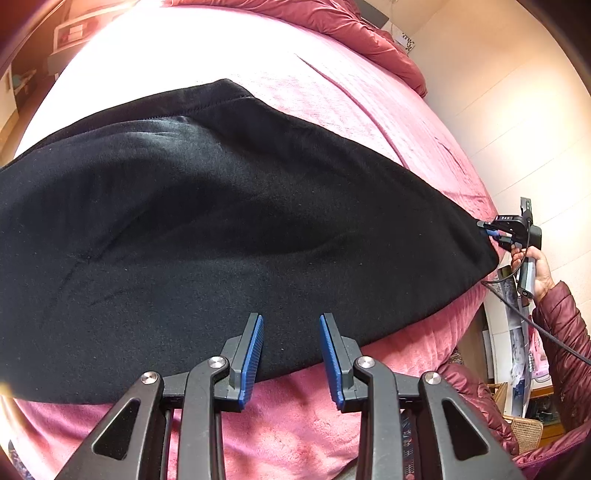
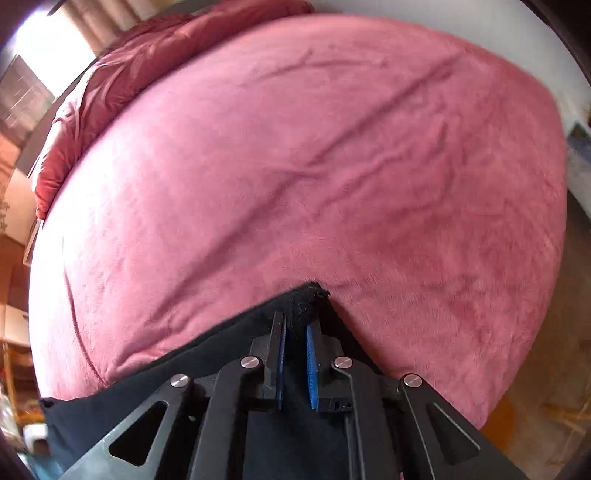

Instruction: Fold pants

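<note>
A bed (image 1: 332,110) with a pink fleece cover fills both views, and a crumpled red quilt (image 1: 369,33) lies along its far end. The black pants (image 1: 221,221) lie spread across the near part of the bed, folded into a broad dark shape that narrows to a point at the right in the left wrist view. Their near edge runs close to the bed's front side, with a strip of pink cover showing below it.

At the right of that view a person's hand (image 1: 541,269), in a dark red puffer sleeve (image 1: 565,332), holds the right claw (image 1: 493,232) at the pants' pointed end. In its own view the right claw (image 2: 295,332) is pressed together on a corner of black cloth, and a tuft of the pants (image 2: 310,295) sticks out past the blue pads (image 2: 310,362).

The left claw (image 1: 291,325) hovers over the near edge of the pants with its jaws spread apart; nothing sits between its blue pads (image 1: 253,362), and they do not touch the cloth
</note>
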Available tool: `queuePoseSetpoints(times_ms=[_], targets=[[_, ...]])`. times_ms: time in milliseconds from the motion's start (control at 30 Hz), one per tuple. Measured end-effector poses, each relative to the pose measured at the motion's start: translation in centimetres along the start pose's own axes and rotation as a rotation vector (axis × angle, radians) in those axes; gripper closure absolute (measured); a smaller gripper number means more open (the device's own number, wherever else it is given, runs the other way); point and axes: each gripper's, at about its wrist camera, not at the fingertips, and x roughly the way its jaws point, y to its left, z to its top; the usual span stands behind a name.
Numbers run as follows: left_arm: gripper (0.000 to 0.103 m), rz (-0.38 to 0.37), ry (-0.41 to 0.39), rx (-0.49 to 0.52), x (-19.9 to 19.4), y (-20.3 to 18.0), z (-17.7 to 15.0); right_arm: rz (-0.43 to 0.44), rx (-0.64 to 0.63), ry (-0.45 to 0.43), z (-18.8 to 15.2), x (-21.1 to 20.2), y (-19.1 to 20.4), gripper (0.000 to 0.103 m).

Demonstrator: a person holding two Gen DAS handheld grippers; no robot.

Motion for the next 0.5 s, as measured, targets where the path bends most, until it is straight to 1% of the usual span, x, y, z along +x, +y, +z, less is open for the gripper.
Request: queuePoseSetpoints(times_ms=[33, 67, 100, 200, 267, 300, 367, 400, 433, 467, 500], targets=[[0.071, 0.007, -0.007, -0.001, 0.0, 0.0, 0.0, 0.022, 0.008, -0.053, 0.1, -0.8, 0.0, 0.094], [0.071, 0.012, -0.012, -0.007, -0.1, 0.2, 0.0, 0.027, 0.028, -0.079, 0.2, -1.1, -0.2, 0.094], [0.071, 0.015, -0.017, -0.017, -0.1, 0.5, 0.1, -0.002, 0.035, -0.080, 0.3, -0.8, -0.4, 0.094], [0.071, 0.032, -0.029, -0.046, -0.1, 1.4, -0.1, -0.068, 0.013, -0.009, 0.1, 1.8, -0.3, 0.092], [0.071, 0.044, -0.034, -0.068, -0.3, 2.1, -0.2, -0.090, 0.007, 0.007, -0.2, 2.6, -0.2, 0.088], [0.071, 0.043, -0.037, -0.078, -0.4, 2.4, -0.3, -0.093, 0.007, -0.004, -0.4, 2.3, -0.2, 0.083], [0.071, 0.052, -0.061, -0.087, -1.1, 2.9, -0.5, -0.123, 0.015, -0.013, -0.3, 1.3, 0.0, 0.059], [0.071, 0.062, -0.077, -0.089, -1.4, 3.2, -0.6, -0.159, 0.007, -0.038, -0.4, 0.4, 0.4, 0.058], [0.071, 0.072, -0.094, -0.093, -1.7, 3.4, -0.6, -0.198, -0.016, -0.089, -0.4, -0.9, 1.0, 0.058], [0.071, 0.079, -0.116, -0.101, -2.2, 3.8, -0.7, -0.216, -0.041, -0.134, -0.6, -1.9, 1.9, 0.057], [0.070, 0.083, -0.140, -0.110, -2.7, 4.2, -0.7, -0.211, -0.067, -0.169, -0.8, -3.1, 3.0, 0.057]])
